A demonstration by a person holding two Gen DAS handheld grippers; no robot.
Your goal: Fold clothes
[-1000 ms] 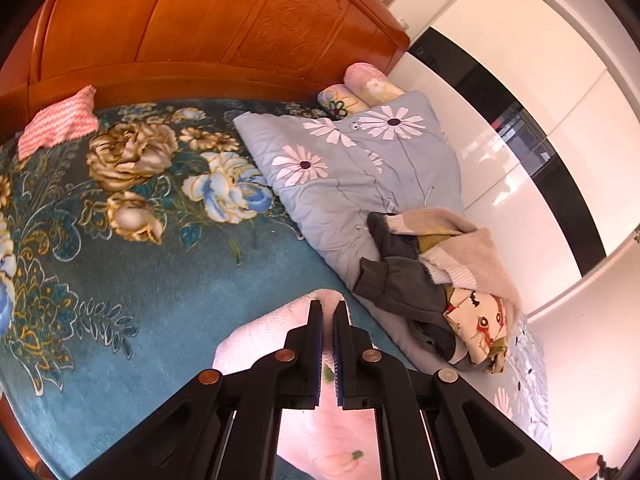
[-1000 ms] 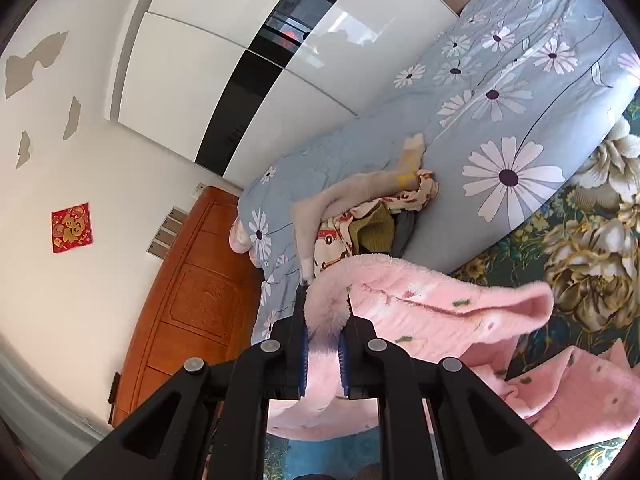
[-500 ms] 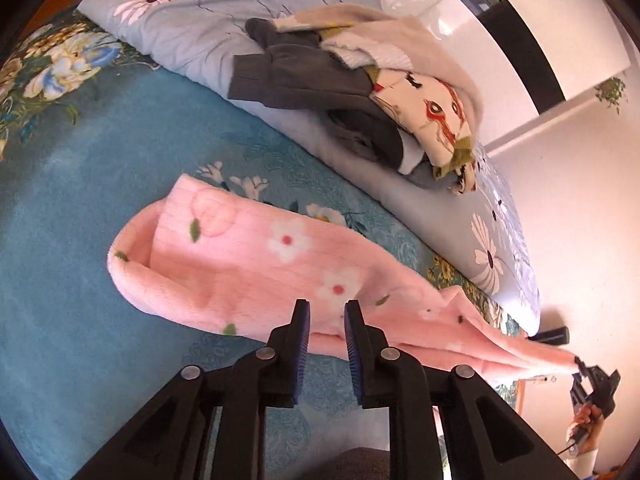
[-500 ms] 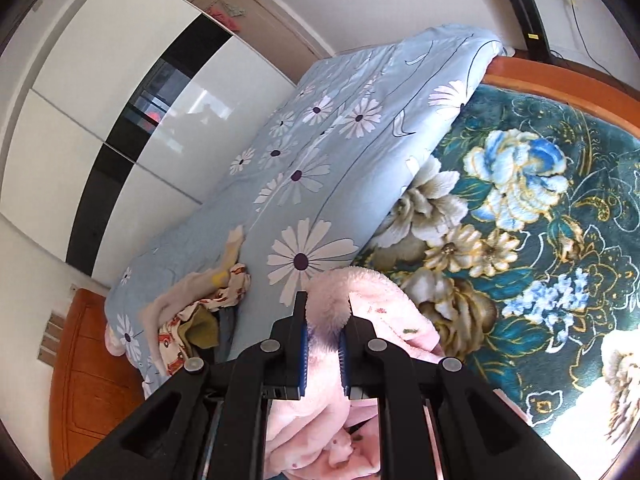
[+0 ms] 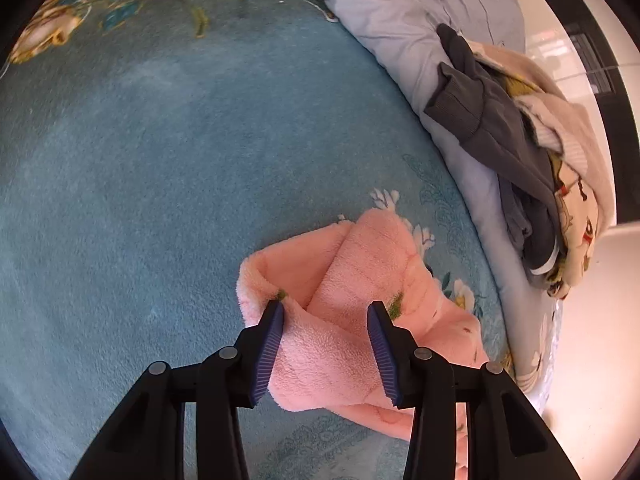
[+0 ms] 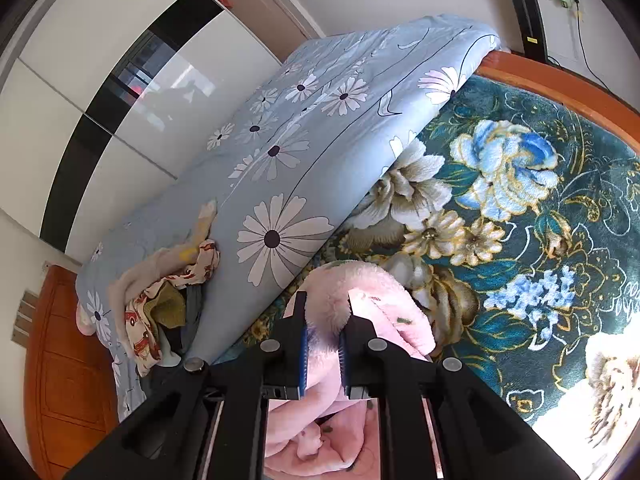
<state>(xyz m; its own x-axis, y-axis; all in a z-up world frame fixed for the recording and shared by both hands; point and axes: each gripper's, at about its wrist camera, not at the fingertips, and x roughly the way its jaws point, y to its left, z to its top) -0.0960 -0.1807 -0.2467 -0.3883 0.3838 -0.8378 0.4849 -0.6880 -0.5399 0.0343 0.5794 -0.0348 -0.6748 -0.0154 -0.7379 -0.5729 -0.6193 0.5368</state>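
A fluffy pink fleece garment [image 5: 352, 280] is noted lying on a matt, short-piled teal floral plush blanket [image 5: 160, 140]. Beside the blanket, smooth pale-blue daisy-print cotton bedding [image 6: 288, 152], polished orange wood [image 6: 68, 380] and glossy white wardrobe panels [image 6: 80, 40] are observed.

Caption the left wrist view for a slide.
Left claw opening over a fluffy pink fleece garment lying on the teal floral blanket, its pads no longer pressing the fabric.

A: What is seen in the lower and right part of the right wrist view?
B: A teal floral blanket [image 6: 520, 208] is spread there, bordered by a wooden bed frame [image 6: 560, 84].
A: And upper left?
B: A daisy-printed grey quilt [image 6: 320, 128], backed by a glossy white wardrobe [image 6: 100, 52].
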